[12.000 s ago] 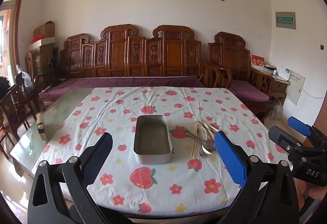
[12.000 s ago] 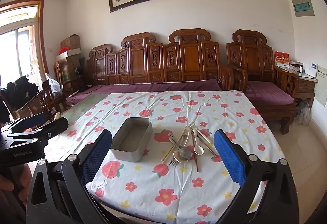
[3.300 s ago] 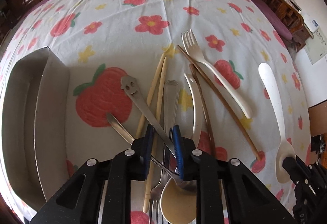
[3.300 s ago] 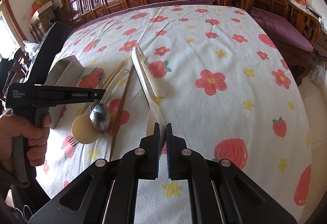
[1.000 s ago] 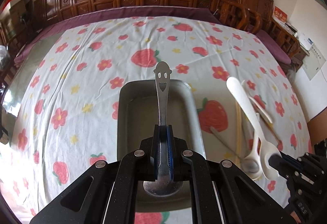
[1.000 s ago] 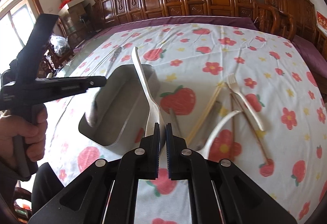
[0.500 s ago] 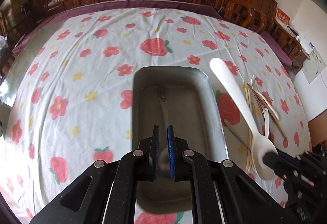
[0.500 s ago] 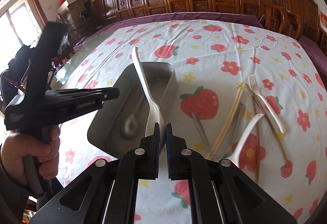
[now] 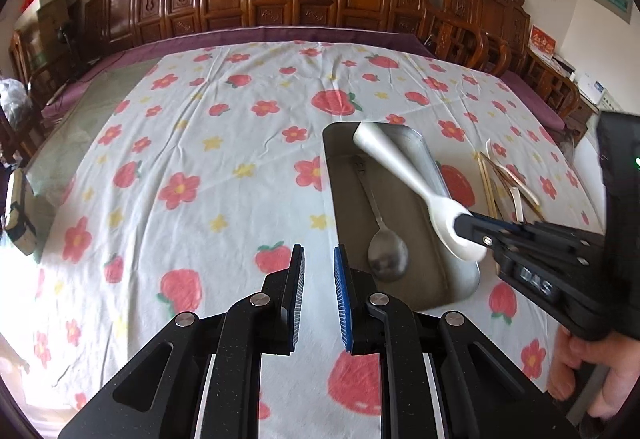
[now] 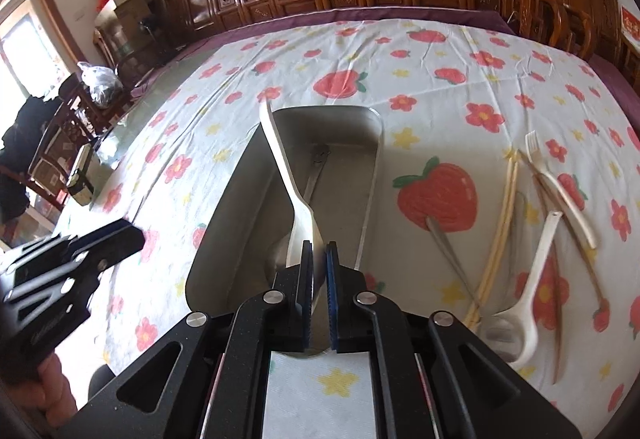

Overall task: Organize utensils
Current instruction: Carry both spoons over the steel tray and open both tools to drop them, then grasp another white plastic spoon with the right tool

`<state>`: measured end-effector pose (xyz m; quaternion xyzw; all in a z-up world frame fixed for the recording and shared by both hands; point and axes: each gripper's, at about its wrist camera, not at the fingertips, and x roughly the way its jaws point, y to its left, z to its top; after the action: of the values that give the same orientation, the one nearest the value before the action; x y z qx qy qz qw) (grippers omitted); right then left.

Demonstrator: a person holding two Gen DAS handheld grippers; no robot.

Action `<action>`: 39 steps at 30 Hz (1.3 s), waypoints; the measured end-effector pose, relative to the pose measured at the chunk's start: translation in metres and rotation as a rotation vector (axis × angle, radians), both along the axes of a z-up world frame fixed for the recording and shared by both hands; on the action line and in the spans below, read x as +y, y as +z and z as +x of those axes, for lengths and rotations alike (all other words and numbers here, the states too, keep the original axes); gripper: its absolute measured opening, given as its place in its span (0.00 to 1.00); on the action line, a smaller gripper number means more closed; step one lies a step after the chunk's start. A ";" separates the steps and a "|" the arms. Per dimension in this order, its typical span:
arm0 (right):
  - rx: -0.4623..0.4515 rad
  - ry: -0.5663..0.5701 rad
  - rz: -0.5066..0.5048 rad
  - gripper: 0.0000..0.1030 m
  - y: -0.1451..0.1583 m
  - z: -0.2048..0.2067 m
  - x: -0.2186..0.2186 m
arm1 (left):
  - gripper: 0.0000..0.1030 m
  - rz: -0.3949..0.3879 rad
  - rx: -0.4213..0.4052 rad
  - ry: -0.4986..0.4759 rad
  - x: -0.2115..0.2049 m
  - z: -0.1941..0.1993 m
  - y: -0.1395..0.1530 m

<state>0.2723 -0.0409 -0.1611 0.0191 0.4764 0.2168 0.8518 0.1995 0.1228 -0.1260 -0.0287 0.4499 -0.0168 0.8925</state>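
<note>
White spoon (image 10: pixel 298 207) sits bowl-end between the right gripper (image 10: pixel 319 259) pads, handle running up and away over the metal tray (image 10: pixel 362 227); long axis roughly parallel to the tray's length, tilted toward its left wall. Jaws are opening with the spoon between them, and a sliver of gap shows at the right pad, so grip looks like it's letting go. Spoon is directly above the tray interior, so my read is a release here drops it in alongside the metal spoon (image 9: pixel 384 235) already lying on the tray floor, bowl toward the near end

Left gripper (image 9: pixel 319 295) is empty, jaws opening, nothing between them, hovering over bare cloth just left of the tray. Right gripper is the only one on the task's thing

Remaining utensils (image 10: pixel 536 223) lie on the surface (image 10: pixel 440 79) right of the tray: pale chopsticks, dark sticks, white fork, another white spoon, a metal handle. Nearer the right hand than the left

Left wrist view shows the white spoon's height above the tray rim and the metal spoon whole; right wrist view hides most of that spoon behind the white one but shows the leftover pile clearly
</note>
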 end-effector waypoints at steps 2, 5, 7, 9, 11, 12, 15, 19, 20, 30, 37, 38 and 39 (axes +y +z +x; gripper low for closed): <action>-0.006 0.039 0.018 0.27 0.001 -0.004 0.008 | 0.14 -0.003 -0.008 -0.006 0.001 -0.005 0.001; -0.021 0.073 0.014 0.32 0.004 -0.012 0.014 | 0.14 -0.022 -0.014 -0.016 -0.001 -0.011 0.002; -0.024 0.086 0.023 0.32 0.007 -0.016 0.014 | 0.14 -0.030 -0.020 -0.023 -0.003 -0.013 0.004; -0.049 0.096 0.017 0.32 0.013 -0.023 0.011 | 0.14 -0.032 -0.028 -0.033 -0.006 -0.015 0.006; -0.074 0.098 0.006 0.32 0.020 -0.031 0.005 | 0.14 -0.030 -0.038 -0.046 -0.010 -0.017 0.009; -0.079 0.095 0.002 0.32 0.022 -0.035 0.002 | 0.14 -0.030 -0.043 -0.050 -0.012 -0.018 0.011; -0.094 0.078 -0.009 0.32 0.027 -0.046 -0.014 | 0.14 -0.029 -0.053 -0.059 -0.015 -0.022 0.013; -0.127 0.058 -0.037 0.32 0.037 -0.061 -0.036 | 0.14 -0.025 -0.068 -0.079 -0.022 -0.027 0.016; -0.135 0.054 -0.045 0.32 0.038 -0.065 -0.041 | 0.14 -0.023 -0.069 -0.083 -0.023 -0.028 0.016; -0.185 -0.017 -0.097 0.32 0.046 -0.094 -0.097 | 0.38 -0.034 -0.089 -0.128 -0.040 -0.038 0.019; -0.143 -0.083 -0.128 0.32 0.034 -0.100 -0.139 | 0.52 -0.041 -0.099 -0.162 -0.056 -0.047 0.023; -0.136 -0.086 -0.131 0.32 0.032 -0.099 -0.143 | 0.55 -0.035 -0.102 -0.167 -0.059 -0.049 0.022; -0.127 -0.088 -0.135 0.32 0.029 -0.097 -0.148 | 0.56 -0.029 -0.106 -0.173 -0.062 -0.050 0.022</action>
<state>0.1757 -0.1888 -0.1323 -0.0311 0.4337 0.1475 0.8883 0.1494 0.0607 -0.1037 -0.0018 0.4023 -0.1015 0.9098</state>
